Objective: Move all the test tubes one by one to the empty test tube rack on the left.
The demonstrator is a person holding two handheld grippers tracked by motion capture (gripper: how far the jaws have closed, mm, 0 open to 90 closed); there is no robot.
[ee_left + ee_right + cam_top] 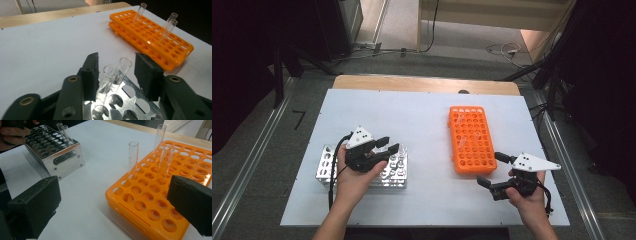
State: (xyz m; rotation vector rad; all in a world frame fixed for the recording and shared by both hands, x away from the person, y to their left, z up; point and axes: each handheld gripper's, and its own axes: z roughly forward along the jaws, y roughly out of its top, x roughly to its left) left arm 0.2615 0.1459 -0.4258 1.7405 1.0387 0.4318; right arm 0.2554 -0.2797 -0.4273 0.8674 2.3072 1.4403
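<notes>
A metal tube rack (327, 167) stands at the table's left front. My left gripper (391, 144) hovers over its right end. In the left gripper view its jaws stand open (117, 67) around two clear glass tubes (122, 70) that stand upright in the metal rack (135, 100), the left tube close to the left jaw. An orange tube rack (469, 140) lies right of centre with three clear tubes (133, 157) upright in it. My right gripper (490, 168) sits just in front of the orange rack (150, 202), jaws wide open (113, 187) and with nothing between them.
A white board (422, 115) covers the wooden table. The metal rack (67, 157) and the hand holding the left gripper (12, 135) show at the far left of the right gripper view. Dark stands and cables crowd the floor beyond the table's edges.
</notes>
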